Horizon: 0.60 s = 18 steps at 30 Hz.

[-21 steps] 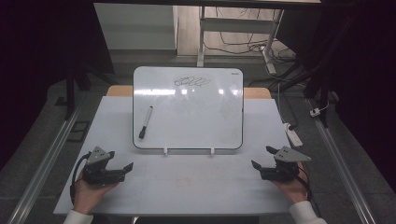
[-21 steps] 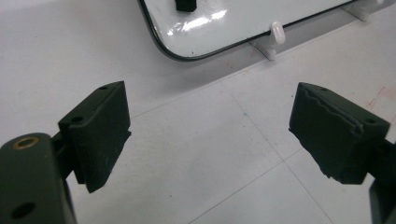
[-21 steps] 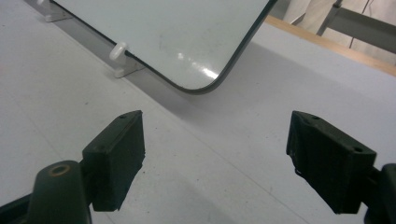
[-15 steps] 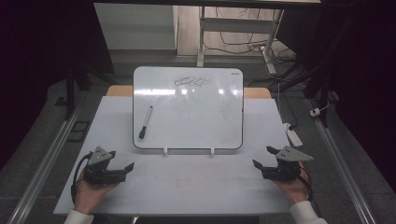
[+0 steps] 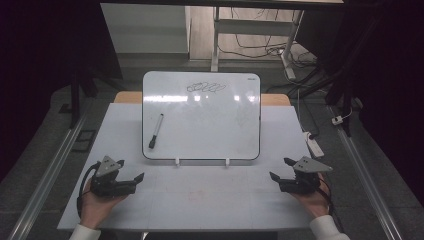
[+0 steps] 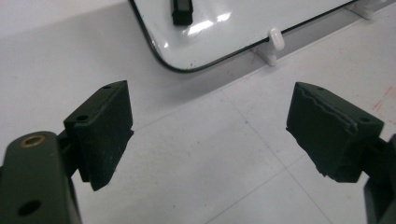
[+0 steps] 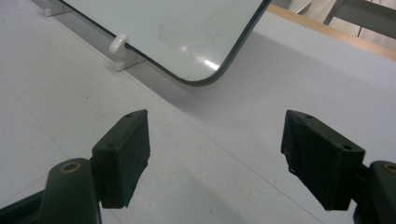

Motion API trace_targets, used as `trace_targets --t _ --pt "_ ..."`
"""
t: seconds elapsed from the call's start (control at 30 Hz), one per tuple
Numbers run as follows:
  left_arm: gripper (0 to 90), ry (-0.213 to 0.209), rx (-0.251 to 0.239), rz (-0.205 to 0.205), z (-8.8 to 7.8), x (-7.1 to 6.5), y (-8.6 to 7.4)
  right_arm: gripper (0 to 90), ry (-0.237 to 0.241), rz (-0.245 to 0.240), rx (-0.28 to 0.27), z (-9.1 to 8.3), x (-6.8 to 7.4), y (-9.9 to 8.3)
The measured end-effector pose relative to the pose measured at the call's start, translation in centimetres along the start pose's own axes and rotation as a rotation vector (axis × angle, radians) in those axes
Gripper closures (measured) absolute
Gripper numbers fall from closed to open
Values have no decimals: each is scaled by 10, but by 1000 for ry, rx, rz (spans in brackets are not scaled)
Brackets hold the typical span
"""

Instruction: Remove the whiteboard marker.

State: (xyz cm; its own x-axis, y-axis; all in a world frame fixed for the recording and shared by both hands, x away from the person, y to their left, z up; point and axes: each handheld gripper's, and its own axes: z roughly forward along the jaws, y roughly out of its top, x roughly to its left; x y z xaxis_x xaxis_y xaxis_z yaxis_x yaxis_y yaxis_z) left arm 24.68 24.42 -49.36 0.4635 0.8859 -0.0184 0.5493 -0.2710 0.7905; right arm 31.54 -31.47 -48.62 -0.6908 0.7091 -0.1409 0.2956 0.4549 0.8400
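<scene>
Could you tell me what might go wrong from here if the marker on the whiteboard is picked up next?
The marker lies loose on the whiteboard, which seems to rest on two small white clips; a push from the open left hand-held gripper could roll it or shift the board. The scribble near the top edge could be smeared by a reach across. The right hand-held gripper is farther from the marker.

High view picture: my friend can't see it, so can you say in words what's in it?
A whiteboard leans on a white table, with a black scribble near its top and a black marker on its left side. In front of it, a person's hands hold the left gripper and the right gripper, both open and empty.
</scene>
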Motion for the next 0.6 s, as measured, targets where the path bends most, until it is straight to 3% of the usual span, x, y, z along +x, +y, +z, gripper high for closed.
trace_targets --t 0.13,0.4,0.6 --pt "158 23 -3 29 -2 -4 10 238 -5 -2 5 0 1 1" --pt "166 53 -8 44 -2 -5 35 238 -8 -11 2 0 2 3" --pt "176 46 -8 44 6 -3 57 240 -8 -9 -5 0 2 2"
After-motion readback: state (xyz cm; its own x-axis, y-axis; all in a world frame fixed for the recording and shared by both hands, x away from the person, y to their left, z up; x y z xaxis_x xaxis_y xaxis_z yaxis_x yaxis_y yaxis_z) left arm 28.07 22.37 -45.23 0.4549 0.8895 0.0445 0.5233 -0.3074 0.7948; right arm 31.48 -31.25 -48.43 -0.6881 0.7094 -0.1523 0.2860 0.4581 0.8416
